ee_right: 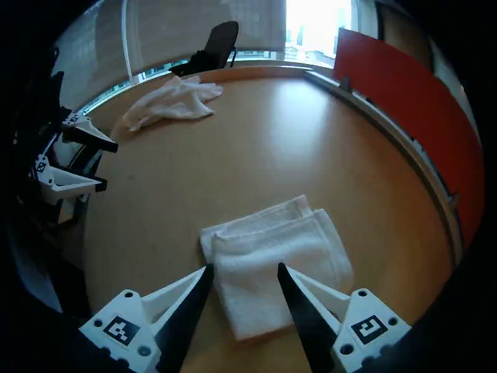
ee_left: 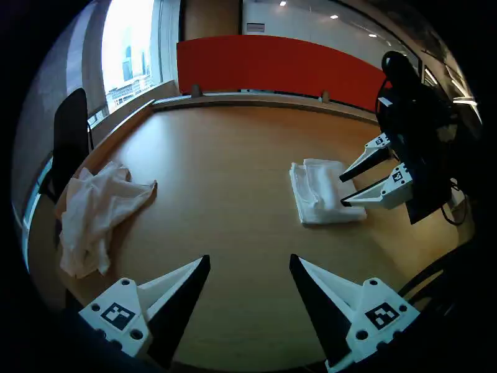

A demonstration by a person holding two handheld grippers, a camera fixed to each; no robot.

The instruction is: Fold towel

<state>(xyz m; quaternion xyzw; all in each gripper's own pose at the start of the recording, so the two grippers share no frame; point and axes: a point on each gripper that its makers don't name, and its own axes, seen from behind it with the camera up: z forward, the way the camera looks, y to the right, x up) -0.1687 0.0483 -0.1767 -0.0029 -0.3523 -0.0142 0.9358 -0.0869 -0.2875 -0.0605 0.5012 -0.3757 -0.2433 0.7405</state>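
My right gripper (ee_right: 245, 267) is spread wide and pinching nothing, its two white fingers hanging just over the near edge of the folded white terry towel (ee_right: 273, 248). The towel lies as a tidy rectangle of stacked layers flat on the round light-wood table (ee_right: 261, 143), on the side nearer the long red partition panel (ee_right: 404, 93). My left gripper (ee_left: 248, 258) is likewise spread and empty, hovering over bare wood well apart from that towel. In the left gripper view the right gripper stands just beside the towel's far edge, and I cannot tell whether its fingertips touch the cloth. By my reading the fold on this towel is done: the edges look squared, the layers sit even, and I see nothing left to do but perhaps a last pat. Across the table, near the rim by the black office chair (ee_left: 68, 130) and the bright window (ee_left: 127, 56), a second white cloth lies in a crumpled heap (ee_left: 93, 211), unfolded. If that one belongs to the job, I judge it to be all that remains, and the left gripper is the nearer of the two to it
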